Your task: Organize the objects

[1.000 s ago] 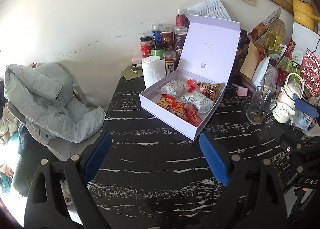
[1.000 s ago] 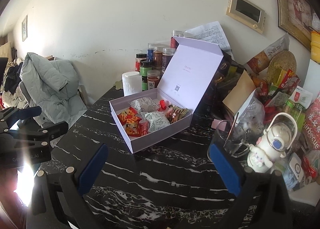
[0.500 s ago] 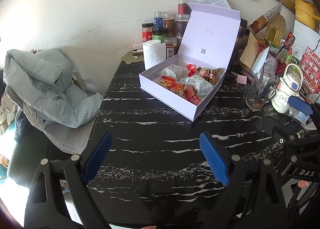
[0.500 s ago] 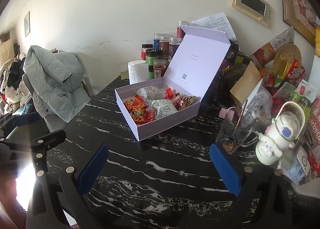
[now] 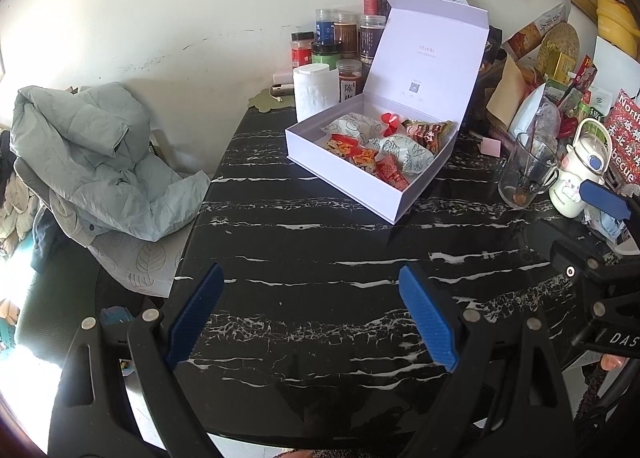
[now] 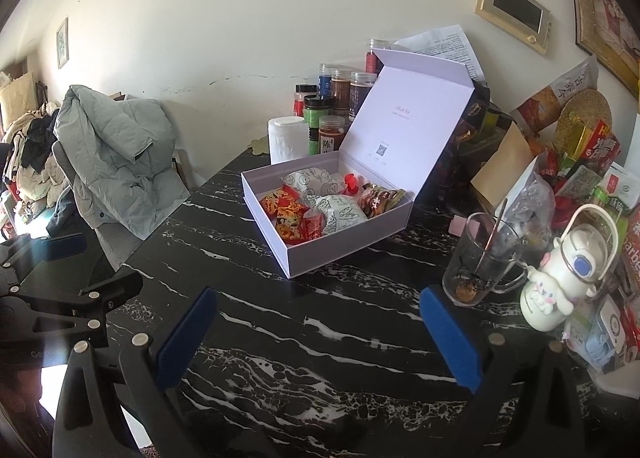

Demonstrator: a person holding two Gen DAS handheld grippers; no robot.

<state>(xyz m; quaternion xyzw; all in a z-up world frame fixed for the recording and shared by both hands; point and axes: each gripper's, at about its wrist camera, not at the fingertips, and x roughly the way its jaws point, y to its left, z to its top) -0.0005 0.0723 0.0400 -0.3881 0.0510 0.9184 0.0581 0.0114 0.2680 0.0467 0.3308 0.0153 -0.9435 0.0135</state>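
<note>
A pale lilac gift box (image 5: 352,182) (image 6: 340,250) stands on the black marble table (image 5: 320,258) (image 6: 320,322) with its lid (image 5: 432,58) (image 6: 408,114) upright. Inside lie red snack packets (image 5: 360,156) (image 6: 292,216), white wrapped buns (image 5: 404,148) (image 6: 340,210) and a brown packet (image 5: 428,132) (image 6: 378,198). My left gripper (image 5: 310,316) is open and empty, well short of the box. My right gripper (image 6: 316,336) is open and empty, also short of it.
Spice jars (image 5: 344,38) (image 6: 340,90) and a paper roll (image 5: 314,90) (image 6: 286,138) stand behind the box. A glass mug (image 5: 524,174) (image 6: 480,262), a white bottle (image 5: 580,174) (image 6: 568,278) and snack bags (image 6: 580,162) crowd the right. A grey jacket (image 5: 96,162) (image 6: 116,154) drapes a chair left.
Both grippers have drawn back from the box toward the table's near edge. Both stay open and empty. The box has not moved.
</note>
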